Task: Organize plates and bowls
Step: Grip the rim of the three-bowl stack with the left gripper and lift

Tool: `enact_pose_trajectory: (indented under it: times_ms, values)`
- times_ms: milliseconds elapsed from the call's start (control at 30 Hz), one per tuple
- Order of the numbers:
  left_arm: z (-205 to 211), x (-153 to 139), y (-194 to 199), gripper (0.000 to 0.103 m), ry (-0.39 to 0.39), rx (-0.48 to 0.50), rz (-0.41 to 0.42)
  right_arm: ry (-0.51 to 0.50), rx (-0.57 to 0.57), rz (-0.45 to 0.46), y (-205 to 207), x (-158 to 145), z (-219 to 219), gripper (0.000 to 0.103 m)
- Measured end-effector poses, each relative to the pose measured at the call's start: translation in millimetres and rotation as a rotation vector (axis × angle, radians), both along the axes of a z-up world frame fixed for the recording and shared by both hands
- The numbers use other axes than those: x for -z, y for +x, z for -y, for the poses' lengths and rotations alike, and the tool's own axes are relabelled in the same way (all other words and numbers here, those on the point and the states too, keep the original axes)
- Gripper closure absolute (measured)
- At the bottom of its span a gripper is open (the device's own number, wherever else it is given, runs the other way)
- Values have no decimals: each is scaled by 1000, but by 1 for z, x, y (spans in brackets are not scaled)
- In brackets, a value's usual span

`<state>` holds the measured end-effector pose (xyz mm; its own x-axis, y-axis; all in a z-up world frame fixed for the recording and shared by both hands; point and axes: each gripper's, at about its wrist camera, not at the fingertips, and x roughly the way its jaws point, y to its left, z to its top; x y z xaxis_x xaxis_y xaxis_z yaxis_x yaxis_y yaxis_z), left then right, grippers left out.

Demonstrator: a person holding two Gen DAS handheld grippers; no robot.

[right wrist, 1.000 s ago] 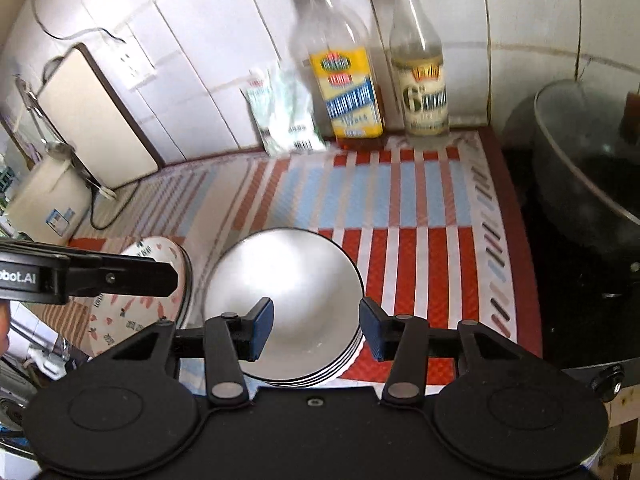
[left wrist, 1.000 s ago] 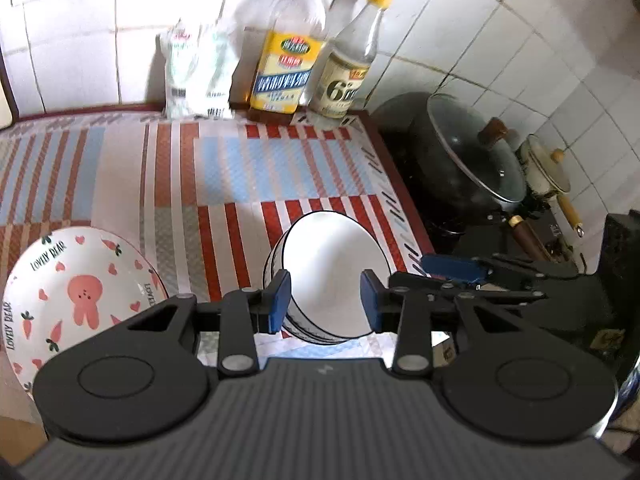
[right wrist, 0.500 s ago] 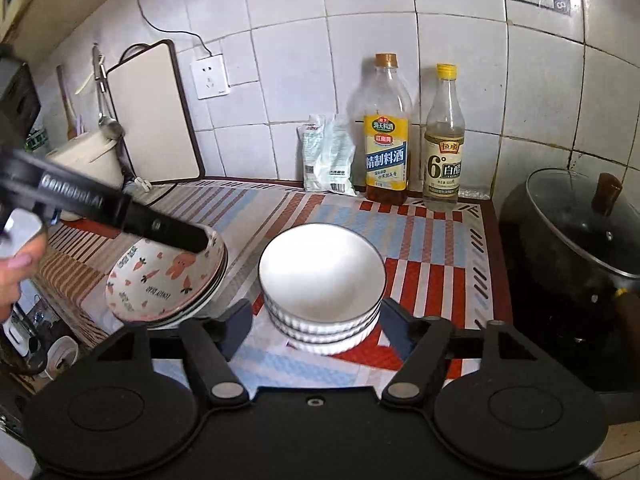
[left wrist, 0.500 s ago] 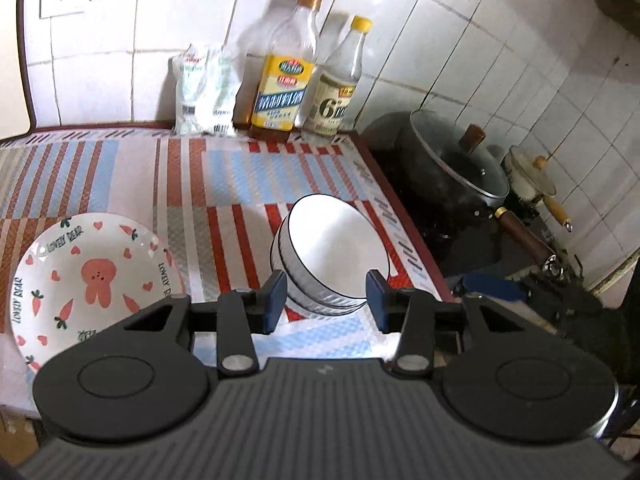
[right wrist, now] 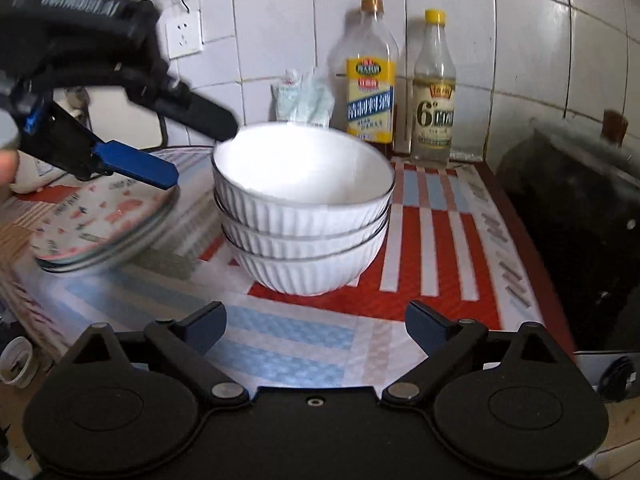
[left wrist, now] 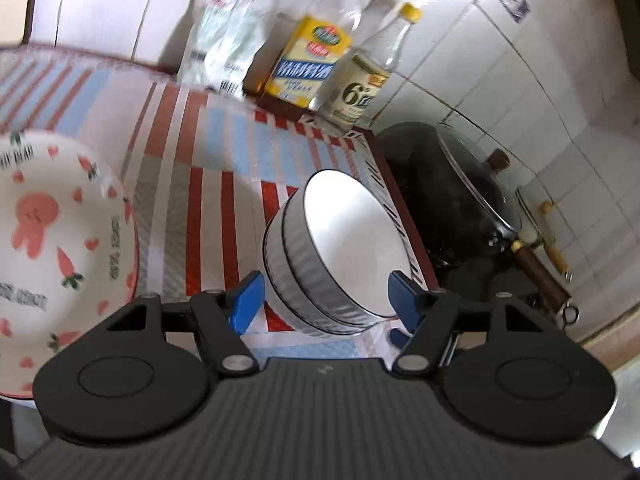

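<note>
Approaching the stack of white ribbed bowls (right wrist: 302,212) is judged to be the step in hand, with both grippers being brought in towards it. The stack, three bowls nested upright, is being seen in the right wrist view on the striped mat (right wrist: 432,256) of the counter, in front of two bottles (right wrist: 370,72) and beside a dark lidded pot (left wrist: 452,184). Just to its left, a pile of rabbit-patterned plates (left wrist: 52,240) is lying on the same mat, apart from the bowls.

The left gripper (left wrist: 326,300) is being held with its jaws partly spread; they have just been opening, and the near side of the bowl stack is being framed between the blue pads (left wrist: 246,300), though no contact is being shown. The right gripper (right wrist: 316,326) is being held with its jaws spread very wide, having just been opening as well; nothing is being held, and the bowls are standing well ahead of the fingertips. The left gripper is also being seen from the right wrist view, above the plates and reaching towards the top bowl's rim. The frames are blurred, so fine clearances cannot be told.

The sorting appears largely done: bowls are stacked, plates are piled. The next move is judged to call for a level advance until the pads are bracketing the stack's walls, then an even closing low on the ribs, so that the nested bowls are being gripped without tipping.
</note>
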<state>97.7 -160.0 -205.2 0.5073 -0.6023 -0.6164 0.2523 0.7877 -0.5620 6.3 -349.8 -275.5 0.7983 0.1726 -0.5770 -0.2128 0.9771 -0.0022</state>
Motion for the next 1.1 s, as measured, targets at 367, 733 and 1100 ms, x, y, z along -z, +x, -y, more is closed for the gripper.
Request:
enact_pose_trajectory:
  times_ms: [367,733,1100]
  values:
    - [3,23,28,36,-22,-19,-117,-2,43,79,25,21,-19,0]
    - [19,31,56,58,54,-13,-169,29,77,131,42,22,-26,0]
    - [25,39,56,64,92,-9,-160,134,63,81,53,24,-19,0]
